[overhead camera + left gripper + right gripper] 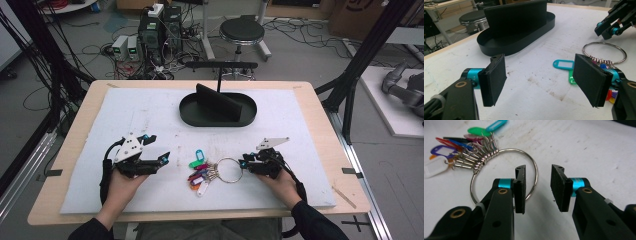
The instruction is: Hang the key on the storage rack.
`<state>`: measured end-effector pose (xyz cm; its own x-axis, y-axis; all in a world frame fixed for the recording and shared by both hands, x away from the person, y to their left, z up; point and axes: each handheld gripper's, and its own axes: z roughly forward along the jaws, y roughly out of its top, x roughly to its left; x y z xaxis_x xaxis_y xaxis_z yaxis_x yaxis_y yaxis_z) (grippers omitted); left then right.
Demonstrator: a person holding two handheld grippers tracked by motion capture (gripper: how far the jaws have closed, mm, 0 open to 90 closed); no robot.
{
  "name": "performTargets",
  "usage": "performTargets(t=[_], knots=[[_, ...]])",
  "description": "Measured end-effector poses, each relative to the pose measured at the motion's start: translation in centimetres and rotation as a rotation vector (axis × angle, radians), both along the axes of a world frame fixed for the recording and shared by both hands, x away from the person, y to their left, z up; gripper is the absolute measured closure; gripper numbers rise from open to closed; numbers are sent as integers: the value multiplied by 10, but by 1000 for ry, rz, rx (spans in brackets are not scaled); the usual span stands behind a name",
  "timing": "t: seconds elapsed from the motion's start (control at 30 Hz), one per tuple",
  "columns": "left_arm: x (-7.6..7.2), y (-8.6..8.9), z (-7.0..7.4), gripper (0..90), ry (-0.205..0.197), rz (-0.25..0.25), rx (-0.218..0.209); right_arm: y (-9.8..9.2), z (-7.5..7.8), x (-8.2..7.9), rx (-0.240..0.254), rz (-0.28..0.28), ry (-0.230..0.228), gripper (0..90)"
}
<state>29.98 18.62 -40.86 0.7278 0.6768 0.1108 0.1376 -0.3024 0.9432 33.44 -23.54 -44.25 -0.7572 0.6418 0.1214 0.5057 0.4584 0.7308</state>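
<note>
1. Key ring, a large metal loop carrying coloured tags, lies flat on the table at lower centre of the high view.
2. Right hand-held gripper: jaws part-way apart, straddling the ring's wire, pads not pressing it.
3. Left hand-held gripper: jaws wide apart, nothing between, lower left.
4. Black tray, upper centre.

Workspace is a light wooden table topped with a scuffed white mat, on a grey floor. Behind it there's a round black stool, a pile of tangled cables around some power boxes, black frame posts either side, and cardboard boxes further back
</note>
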Motion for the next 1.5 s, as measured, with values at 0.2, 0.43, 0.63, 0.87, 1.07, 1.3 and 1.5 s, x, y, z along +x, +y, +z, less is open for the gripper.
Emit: performTargets(t=[0.2,0.43,0.63,0.87,1.07,1.3,1.5], knots=[[-1,0,0,273,-2,-2,2,9,-5,-1,-69,-1,4,725],[-1,-1,-1,273,0,-3,4,15,-7,-7,-117,14,-69,844],[-2,-2,-1,273,1,-4,7,17,-6,-6,-115,-5,-67,877],[-1,-1,-2,272,4,-2,5,7,6,-5,-34,-63,-126,881],[-1,-3,-2,272,4,-4,9,-7,23,-5,120,-123,-154,881],[-1,-4,-3,273,7,-8,10,-3,28,-7,230,-101,-136,880],[-1,-4,-3,273,7,-10,7,0,28,-9,259,-82,-110,869]])
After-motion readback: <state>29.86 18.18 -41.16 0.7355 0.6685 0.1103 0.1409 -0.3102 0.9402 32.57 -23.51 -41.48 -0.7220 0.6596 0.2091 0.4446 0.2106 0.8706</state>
